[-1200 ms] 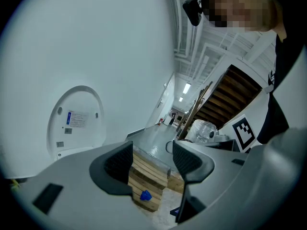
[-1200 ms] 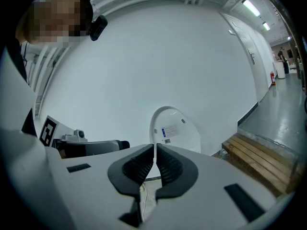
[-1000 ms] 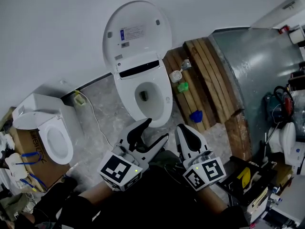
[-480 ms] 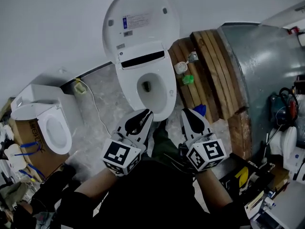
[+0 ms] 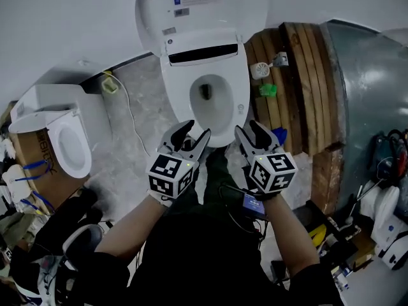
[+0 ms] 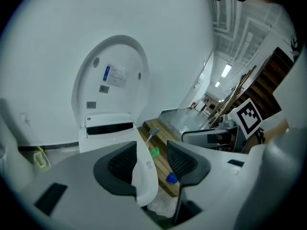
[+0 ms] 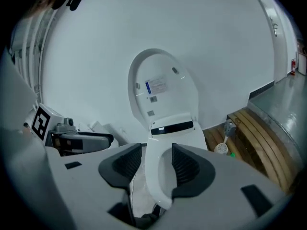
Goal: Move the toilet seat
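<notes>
Toilet seat lies flat on the bowl, down position. Lid stands raised against the wall behind it. A thick rear housing with a dark slot sits where seat and lid hinge.

Orientation: the seat is an oval ring. Its long axis runs from the hinge at the wall to the rounded nose, which points at the person, bottom of the head view.

Left gripper and right gripper hover side by side, just short of the nose. Jaws of both are partway apart and opening. In each gripper view the white front of the toilet shows through the gap, but the pads press on nothing. Neither holds anything.

Handling, judged: moulded plastic, stiff, glossy, likely slick under the pads. Probably light at the nose, since the hinge carries the rear. It would swing in an arc, not lift free. Best hold looks like the front rim, furthest from the hinge, one jaw over and one under the lip. Whether a gap exists under the lip cannot be made out.

Nearby: wooden planks to the right, a second toilet well apart to the left.
</notes>
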`<state>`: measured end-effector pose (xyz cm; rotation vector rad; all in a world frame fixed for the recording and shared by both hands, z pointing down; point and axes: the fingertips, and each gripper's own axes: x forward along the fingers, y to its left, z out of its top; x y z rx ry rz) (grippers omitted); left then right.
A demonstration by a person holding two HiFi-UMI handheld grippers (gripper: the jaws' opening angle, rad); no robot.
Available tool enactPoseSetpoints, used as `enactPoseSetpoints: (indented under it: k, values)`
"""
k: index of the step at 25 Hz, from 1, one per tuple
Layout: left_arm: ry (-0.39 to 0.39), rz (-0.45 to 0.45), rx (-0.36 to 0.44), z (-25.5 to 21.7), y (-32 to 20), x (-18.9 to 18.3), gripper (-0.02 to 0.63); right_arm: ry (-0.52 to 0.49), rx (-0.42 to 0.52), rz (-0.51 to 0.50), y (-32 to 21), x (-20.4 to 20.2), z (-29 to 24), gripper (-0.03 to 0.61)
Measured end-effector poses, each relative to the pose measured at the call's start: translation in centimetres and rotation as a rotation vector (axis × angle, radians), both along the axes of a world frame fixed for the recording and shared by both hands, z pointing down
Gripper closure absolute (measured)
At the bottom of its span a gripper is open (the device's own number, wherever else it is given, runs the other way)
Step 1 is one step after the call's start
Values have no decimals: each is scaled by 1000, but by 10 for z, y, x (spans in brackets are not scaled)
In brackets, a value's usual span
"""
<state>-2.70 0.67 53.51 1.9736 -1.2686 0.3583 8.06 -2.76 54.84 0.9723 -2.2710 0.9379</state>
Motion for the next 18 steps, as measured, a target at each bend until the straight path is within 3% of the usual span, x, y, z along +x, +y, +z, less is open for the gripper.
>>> enactPoseSetpoints:
  k: [5,10,18]
  values:
    - [48,-95,-196,87,15,-6,423,-8,-126,-12,-8,10,72,376]
    - [12,-152,-345,177,47,-15,425,14,-234,43,-10,36,149,371]
    - [214,-327,-569,286,95,-4,391,-26,-462,215,24,73,258,351]
